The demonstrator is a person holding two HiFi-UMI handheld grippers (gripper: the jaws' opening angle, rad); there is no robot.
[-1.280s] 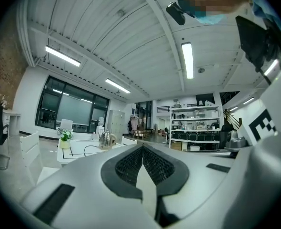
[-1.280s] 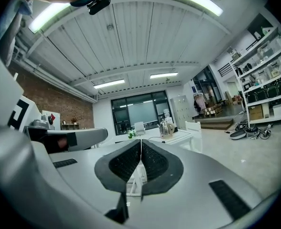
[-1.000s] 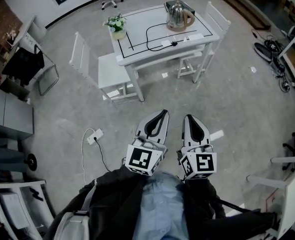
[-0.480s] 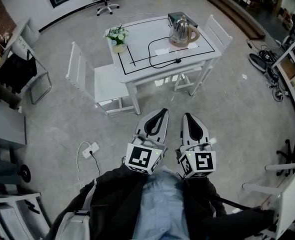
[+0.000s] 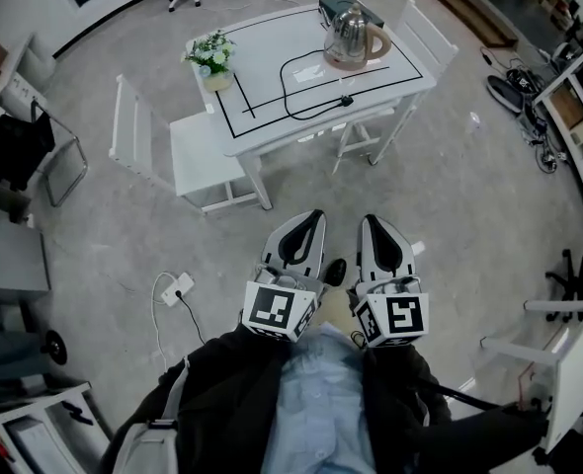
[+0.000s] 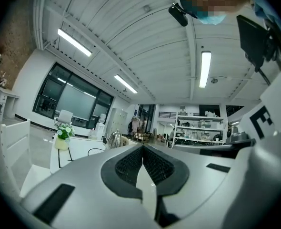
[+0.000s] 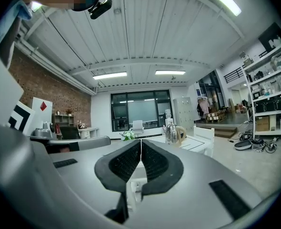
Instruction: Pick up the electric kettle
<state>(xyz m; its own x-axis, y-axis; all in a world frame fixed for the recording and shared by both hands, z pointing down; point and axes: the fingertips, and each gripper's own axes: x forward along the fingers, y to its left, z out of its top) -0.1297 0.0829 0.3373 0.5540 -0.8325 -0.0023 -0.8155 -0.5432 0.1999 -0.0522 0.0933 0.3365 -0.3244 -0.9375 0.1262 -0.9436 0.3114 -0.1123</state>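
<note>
**Both jaws shut and empty, kettle well ahead on the bench**

I hold the left gripper (image 5: 308, 219) and the right gripper (image 5: 374, 223) side by side in front of my chest, both pointing roughly level toward the white bench (image 5: 268, 45). In the left gripper view the two dark ribbed pads meet along one line with nothing between them. The right gripper view shows the same: jaws pressed together and holding nothing.

The kettle (image 5: 349, 34) stands upright at the far right end of the bench, its pale handle turned to the right. It sits well apart from both grippers, with a stretch of bare grey floor (image 5: 440, 196) between us. Along the left jaws it appears small, just left of the line where the pads meet. Along the right jaws it appears just right of that line, so it lies ahead and roughly between the two grippers.

A black cord (image 5: 290, 85) loops across the bench top from the kettle's side toward the near edge. A pot of flowers (image 5: 210, 55) stands at the bench's far left corner. A dark box (image 5: 335, 6) lies just behind the kettle. One white chair (image 5: 178, 151) stands at the left of the bench and another (image 5: 426, 34) at the right.
</note>
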